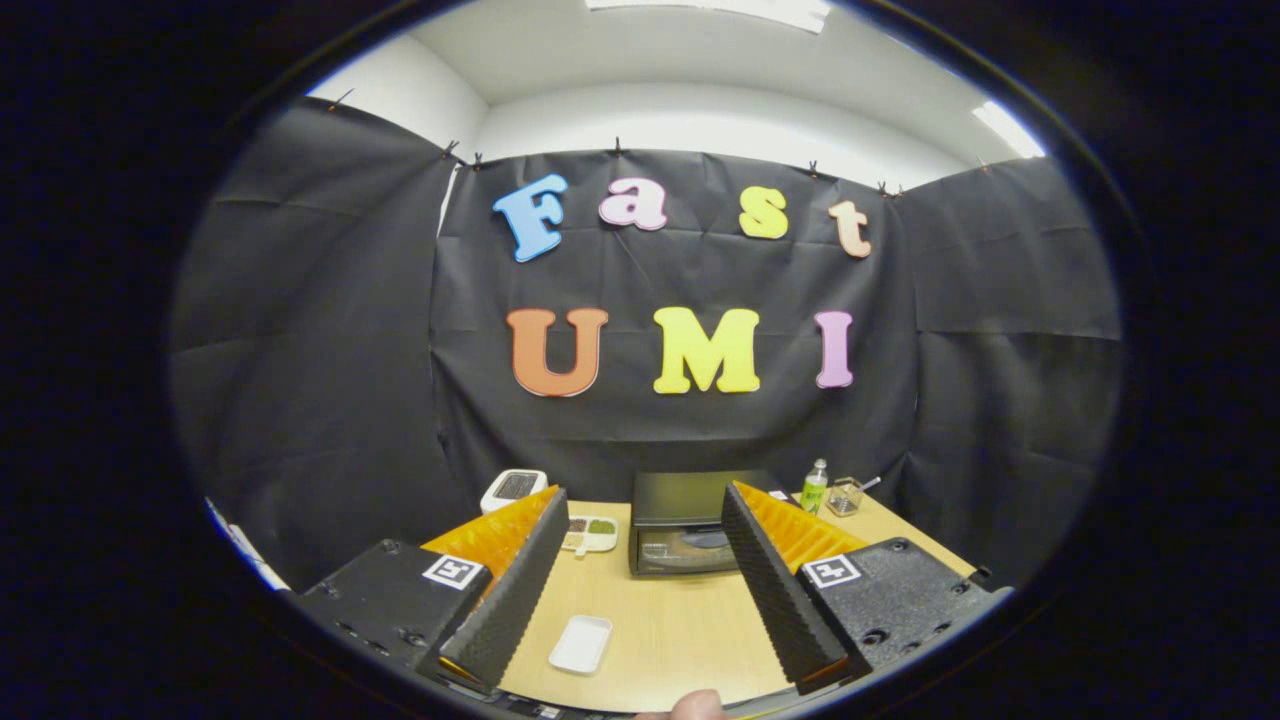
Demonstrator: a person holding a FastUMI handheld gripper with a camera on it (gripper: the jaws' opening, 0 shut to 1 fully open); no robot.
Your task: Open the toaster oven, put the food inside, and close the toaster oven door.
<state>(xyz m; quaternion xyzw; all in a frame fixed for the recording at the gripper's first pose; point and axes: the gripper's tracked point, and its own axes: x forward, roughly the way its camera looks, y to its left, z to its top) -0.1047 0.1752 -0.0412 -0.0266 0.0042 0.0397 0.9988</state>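
Gripper view, looking forward along the gripper (640,520) from above a light wooden desk (680,620). Fingers (505,590) spread wide apart, holding nothing, hanging above the desk surface with a broad strip of bare wood between them.

Beyond the fingers, at the far side of the desk and close to the black cloth wall, a black toaster oven (690,525). Door shut, its glass front facing the camera, something round and dark dimly seen behind the glass; not possible to tell what it is. Right edge of the toaster oven partly hidden behind the right finger.

Just left of the toaster oven, near the tip of the left finger, a small white divided dish (590,533) with portions of food in its compartments, one green and others brownish; not clear what kind of food. Left and further back from this dish, a white device with a dark top (513,488), partly covered by the left finger; looks like a small scale, not certain.

Between the fingers and nearer to the camera, well apart from the toaster oven, an empty white rectangular tray (581,643) lying flat on the desk, closer to the left finger than to the right.

To the right of the toaster oven, beyond the right finger, a small green bottle with a pale cap (814,488), standing upright. Just beside it on the right, a small clear glass container (846,496) with a thin stick or handle leaning out.

At the near edge of the desk, a fingertip of a person (697,706).
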